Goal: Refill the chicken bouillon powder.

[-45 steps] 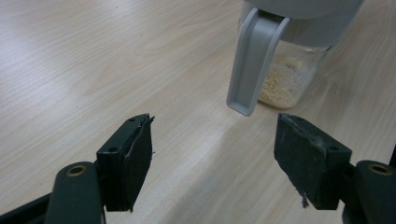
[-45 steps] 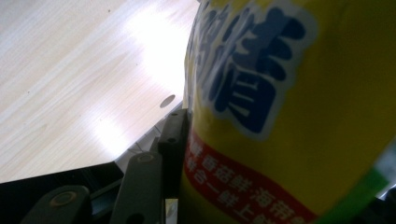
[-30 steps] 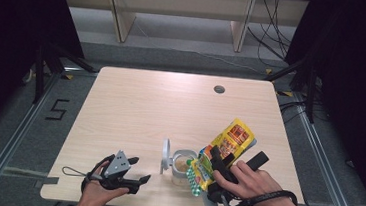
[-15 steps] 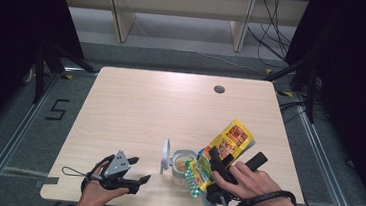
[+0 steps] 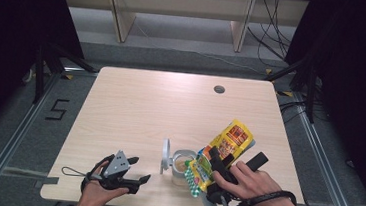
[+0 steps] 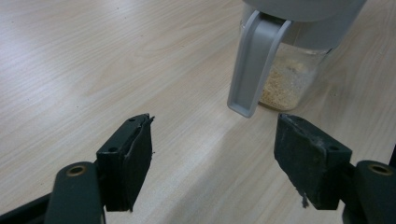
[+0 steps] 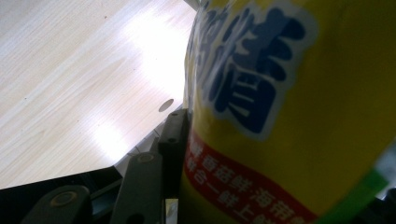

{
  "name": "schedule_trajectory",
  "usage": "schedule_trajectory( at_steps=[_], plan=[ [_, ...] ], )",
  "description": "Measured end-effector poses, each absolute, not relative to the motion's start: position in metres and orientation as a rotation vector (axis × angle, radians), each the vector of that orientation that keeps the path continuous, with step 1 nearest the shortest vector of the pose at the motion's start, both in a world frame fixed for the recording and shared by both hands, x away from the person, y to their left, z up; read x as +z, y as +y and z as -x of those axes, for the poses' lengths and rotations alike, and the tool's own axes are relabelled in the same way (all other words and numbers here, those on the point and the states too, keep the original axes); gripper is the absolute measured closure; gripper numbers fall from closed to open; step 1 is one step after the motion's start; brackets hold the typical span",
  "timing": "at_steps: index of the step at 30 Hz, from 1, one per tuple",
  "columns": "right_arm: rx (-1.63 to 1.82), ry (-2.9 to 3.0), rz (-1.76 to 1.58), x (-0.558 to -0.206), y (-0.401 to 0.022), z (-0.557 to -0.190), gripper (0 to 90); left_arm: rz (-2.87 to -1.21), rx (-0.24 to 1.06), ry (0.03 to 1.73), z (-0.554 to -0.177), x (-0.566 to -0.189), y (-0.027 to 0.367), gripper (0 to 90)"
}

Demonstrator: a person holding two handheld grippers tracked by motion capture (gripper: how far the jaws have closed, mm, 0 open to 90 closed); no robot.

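- My right gripper (image 5: 214,162) is clamped on a glossy yellow snack bag (image 5: 227,146). In the right gripper view one black metal jaw presses flat against the bag's (image 7: 280,116) slick printed film, which carries big blue characters, a red band of small white print, and a green edge at the lower corner.
- In the high view, the bag is tilted with its lower, green-patterned end over the mouth of the clear plastic jar (image 5: 181,167). Its upper end points away toward the table's far right.
- The jar stands near the front edge of the table (image 5: 135,109), between my two hands. Its round grey lid (image 5: 166,155) is flipped open and stands up on the jar's left side.
- In the left gripper view, the jar's (image 6: 292,70) transparent wall shows a low layer of pale, crumbly grains at the bottom. A smooth grey plastic latch tab (image 6: 254,63) hangs down its side from the grey rim.
- My left gripper (image 5: 135,171) is spread wide and holds nothing. It rests low over the table, left of the jar and apart from it, and its jaws are matte black blocks with worn, frayed pad edges.
- The tabletop is light wood-grain laminate with a smooth, slightly reflective finish. It is rectangular with rounded corners, and it has a small round grommet hole (image 5: 219,89) toward the far right.
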State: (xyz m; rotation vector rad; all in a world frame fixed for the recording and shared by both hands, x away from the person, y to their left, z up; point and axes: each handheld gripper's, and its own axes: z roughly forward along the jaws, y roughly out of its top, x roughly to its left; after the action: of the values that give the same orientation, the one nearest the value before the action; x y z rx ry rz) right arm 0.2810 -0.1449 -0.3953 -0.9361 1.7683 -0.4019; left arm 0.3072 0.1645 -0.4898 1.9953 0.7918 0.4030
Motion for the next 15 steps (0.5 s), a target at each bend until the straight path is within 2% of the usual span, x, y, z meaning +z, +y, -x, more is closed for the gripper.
schedule_trajectory(
  at_steps=[15],
  plan=[
    [-0.4,1.759,0.952,-0.3956,-0.1442,-0.2824,61.5,-1.998,0.401,0.781,-0.3074,-0.4896,0.1645,27.6]
  ],
)
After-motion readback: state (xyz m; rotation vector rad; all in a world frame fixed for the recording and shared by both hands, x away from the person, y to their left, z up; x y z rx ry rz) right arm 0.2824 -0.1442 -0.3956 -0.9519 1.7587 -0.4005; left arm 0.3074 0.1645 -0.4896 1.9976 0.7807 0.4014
